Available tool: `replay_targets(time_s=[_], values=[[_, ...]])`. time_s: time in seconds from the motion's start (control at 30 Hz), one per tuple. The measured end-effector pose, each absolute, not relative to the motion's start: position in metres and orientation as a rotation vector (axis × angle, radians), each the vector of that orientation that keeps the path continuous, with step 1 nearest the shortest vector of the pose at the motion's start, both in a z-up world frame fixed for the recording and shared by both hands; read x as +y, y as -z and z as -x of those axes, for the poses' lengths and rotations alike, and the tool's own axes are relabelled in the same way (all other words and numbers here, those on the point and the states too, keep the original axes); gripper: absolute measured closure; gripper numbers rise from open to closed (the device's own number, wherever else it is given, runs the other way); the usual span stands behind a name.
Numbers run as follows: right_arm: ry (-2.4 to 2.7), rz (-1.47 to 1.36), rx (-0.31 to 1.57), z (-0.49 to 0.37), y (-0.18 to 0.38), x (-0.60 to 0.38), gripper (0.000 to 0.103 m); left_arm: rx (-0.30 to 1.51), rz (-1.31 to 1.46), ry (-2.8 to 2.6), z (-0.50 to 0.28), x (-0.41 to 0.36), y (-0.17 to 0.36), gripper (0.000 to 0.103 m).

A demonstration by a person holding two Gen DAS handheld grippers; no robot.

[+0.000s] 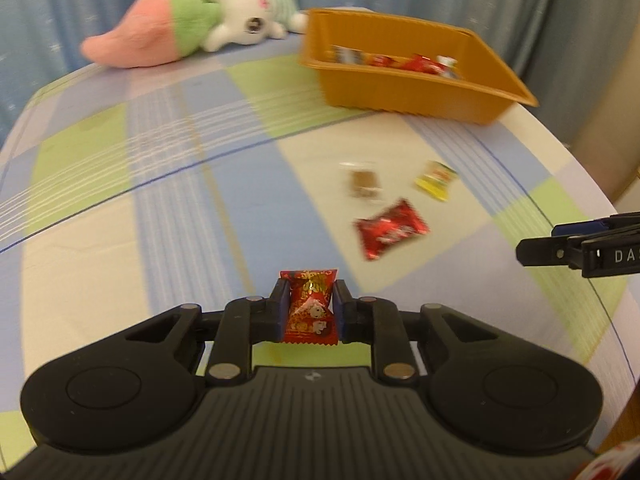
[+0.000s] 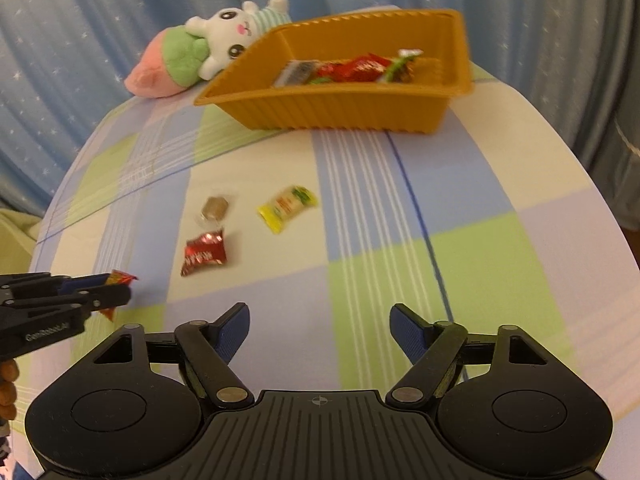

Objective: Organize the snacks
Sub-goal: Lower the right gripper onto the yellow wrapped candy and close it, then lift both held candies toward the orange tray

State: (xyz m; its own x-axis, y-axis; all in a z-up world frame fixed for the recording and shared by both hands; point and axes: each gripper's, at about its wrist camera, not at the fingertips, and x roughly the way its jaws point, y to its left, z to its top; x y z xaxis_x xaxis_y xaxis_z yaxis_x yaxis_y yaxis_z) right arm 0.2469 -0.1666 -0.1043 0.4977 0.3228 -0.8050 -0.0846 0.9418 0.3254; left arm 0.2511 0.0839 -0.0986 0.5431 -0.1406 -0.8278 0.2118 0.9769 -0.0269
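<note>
My left gripper (image 1: pixel 309 294) is shut on a red printed candy packet (image 1: pixel 309 308) and holds it above the checked cloth; it also shows at the left edge of the right wrist view (image 2: pixel 114 290). My right gripper (image 2: pixel 319 322) is open and empty above the cloth. Ahead on the cloth lie a red wrapped snack (image 1: pixel 390 229) (image 2: pixel 203 253), a yellow packet (image 1: pixel 436 180) (image 2: pixel 287 207) and a small brown candy (image 1: pixel 363 184) (image 2: pixel 215 207). An orange tray (image 1: pixel 404 94) (image 2: pixel 340 110) at the back holds several wrapped snacks.
A pink, green and white plush toy (image 1: pixel 188 26) (image 2: pixel 200 50) lies behind the tray against a blue curtain (image 2: pixel 80 40). The checked cloth (image 1: pixel 160 184) falls away at its left and right edges.
</note>
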Motion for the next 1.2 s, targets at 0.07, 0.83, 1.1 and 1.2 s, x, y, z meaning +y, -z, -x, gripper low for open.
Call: replay_targets(time_s=[0.07, 0.83, 1.1, 1.2], values=[[-0.266, -0.250, 1.016, -0.256, 0.105, -0.161, 0.034, 0.970, -0.068, 0.176, -0.254, 0.093, 0.097, 0.083], [-0.303, -0.252, 0.993, -0.334, 0.126, -0.124, 0.053, 0.994, 0.000, 0.014, -0.261, 0.148, 0.100, 0.083], [-0.323, -0.109, 0.958, -0.344, 0.129, -0.103, 0.061, 1.000, 0.014, -0.007, -0.262, 0.157, 0.102, 0.083], [-0.331, -0.030, 0.940, -0.342, 0.132, -0.096, 0.065, 1.002, 0.020, -0.014, -0.261, 0.158, 0.102, 0.083]])
